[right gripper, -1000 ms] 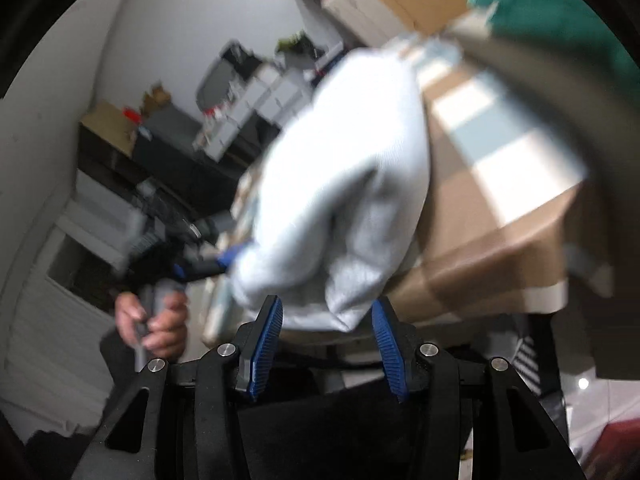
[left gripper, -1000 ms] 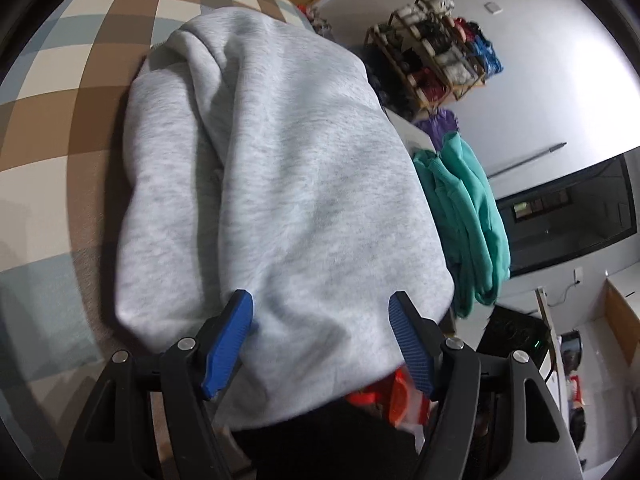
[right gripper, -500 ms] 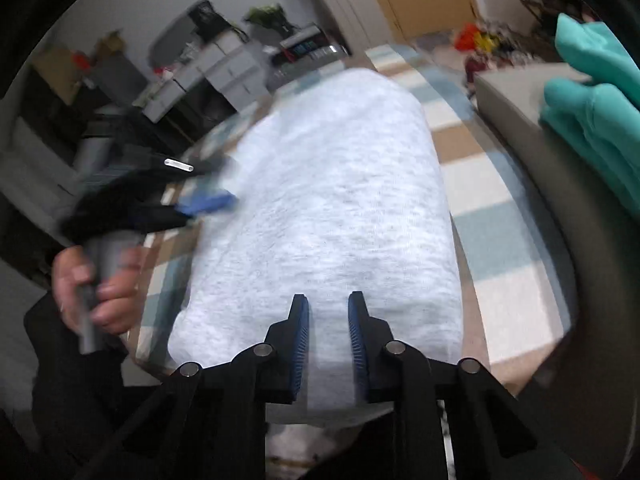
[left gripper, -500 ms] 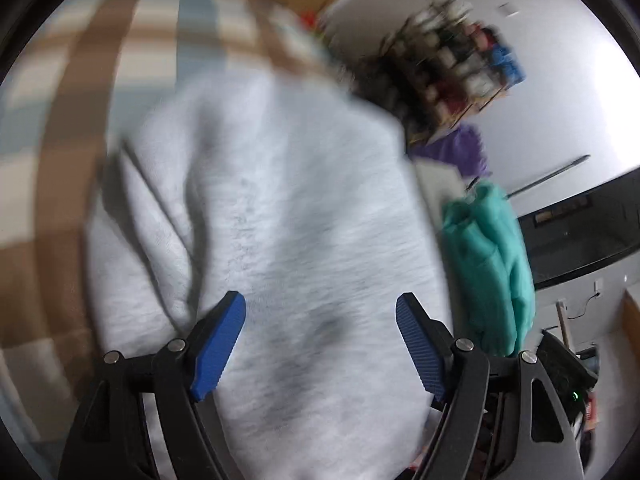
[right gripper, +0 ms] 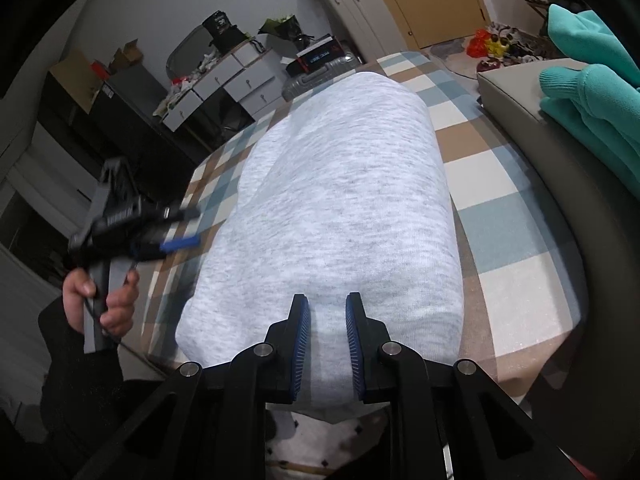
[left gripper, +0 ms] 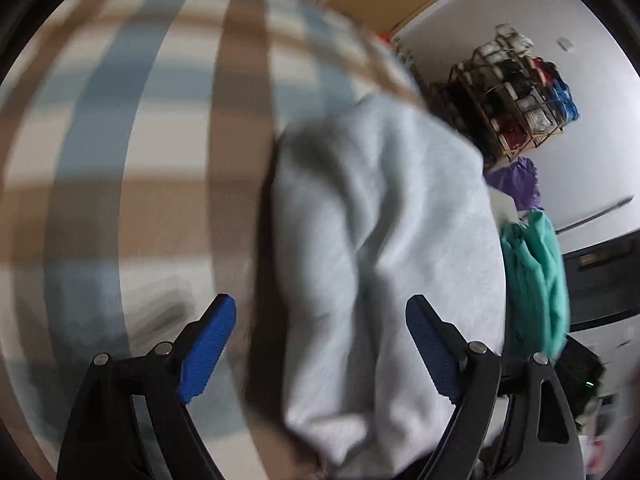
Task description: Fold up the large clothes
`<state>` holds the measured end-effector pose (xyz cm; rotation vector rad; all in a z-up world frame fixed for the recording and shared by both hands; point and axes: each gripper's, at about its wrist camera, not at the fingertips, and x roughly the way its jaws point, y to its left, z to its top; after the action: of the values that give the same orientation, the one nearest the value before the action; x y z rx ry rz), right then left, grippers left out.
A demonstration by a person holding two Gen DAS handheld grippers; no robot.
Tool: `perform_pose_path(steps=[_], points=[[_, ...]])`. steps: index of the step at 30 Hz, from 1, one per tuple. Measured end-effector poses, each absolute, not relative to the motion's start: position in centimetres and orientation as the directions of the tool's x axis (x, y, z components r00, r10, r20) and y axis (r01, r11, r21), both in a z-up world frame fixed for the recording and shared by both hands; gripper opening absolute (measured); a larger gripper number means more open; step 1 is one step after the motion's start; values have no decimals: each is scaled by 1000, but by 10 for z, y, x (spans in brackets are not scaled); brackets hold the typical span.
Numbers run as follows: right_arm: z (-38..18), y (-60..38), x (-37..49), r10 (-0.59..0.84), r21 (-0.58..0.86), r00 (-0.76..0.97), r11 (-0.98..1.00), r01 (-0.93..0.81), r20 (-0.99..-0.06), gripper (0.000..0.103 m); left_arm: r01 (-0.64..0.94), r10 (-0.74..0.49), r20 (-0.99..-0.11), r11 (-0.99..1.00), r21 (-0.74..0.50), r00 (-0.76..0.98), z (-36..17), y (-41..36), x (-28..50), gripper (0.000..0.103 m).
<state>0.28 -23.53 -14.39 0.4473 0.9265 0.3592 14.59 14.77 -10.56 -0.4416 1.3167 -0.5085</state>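
No brand or label readable; dark box on the grey suitcase at the far end has a strip of print, too small to read; same for the black box with a white mark on the drawers.

Grey sweatshirt lies folded in a long bundle on the checked cloth, near end hanging over the front edge; in the left wrist view the same garment sits right of centre, picture blurred.

Right gripper: jaws narrow, blue pads with a strip of grey fabric at the near hem between them; they have just closed down; whether the pads actually pinch the cloth I cannot tell for sure, looks like a grip on the hem.

Left gripper: jaws wide and have just been opening; left pad over the checked cloth, right pad over the sweatshirt; fabric edge lies between them, not pressed by either pad; seen from the right wrist it hovers off the bundle's left side, a hand in a dark sleeve on its handle.

Teal garment lies on a grey cushion at right, apart from the sweatshirt; wire rack by the wall.
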Motion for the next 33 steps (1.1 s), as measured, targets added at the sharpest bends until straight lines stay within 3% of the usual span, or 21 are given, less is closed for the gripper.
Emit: perform_pose_path(steps=[3,10,15,17,23,27,29,30,33], points=[[-143,-234,2,473,504,554,857,-109,-684,21,42,-632,-763,773,-633,132,-124,155,141,84],[-143,-235,0,473,510,553,854,-99,-686,23,103,-768,-639,640,-762,43,-125,113,151,84],[-142,-234,1,471,502,544,859,-102,-695,23,91,-777,-629,627,-774,6,-137,83,163,85],[-141,-232,2,466,488,537,866,-113,-703,23,134,-776,-630,624,-770,-7,-137,75,163,95],[-137,-226,9,470,462,492,875,-147,-733,27,227,-730,-684,664,-713,-13,-129,74,159,98],[-122,-245,25,573,561,436,810,-170,-694,38,177,-711,-703,696,-696,26,-126,99,163,98],[-113,-267,37,566,587,493,799,-131,-660,58,160,-712,-702,697,-699,33,-130,106,163,98],[-112,-276,46,543,579,510,809,-103,-667,77,150,-719,-695,689,-709,20,-135,107,165,98],[-128,-290,82,524,571,457,820,-42,-719,81,125,-730,-683,675,-727,-23,-147,100,169,98]])
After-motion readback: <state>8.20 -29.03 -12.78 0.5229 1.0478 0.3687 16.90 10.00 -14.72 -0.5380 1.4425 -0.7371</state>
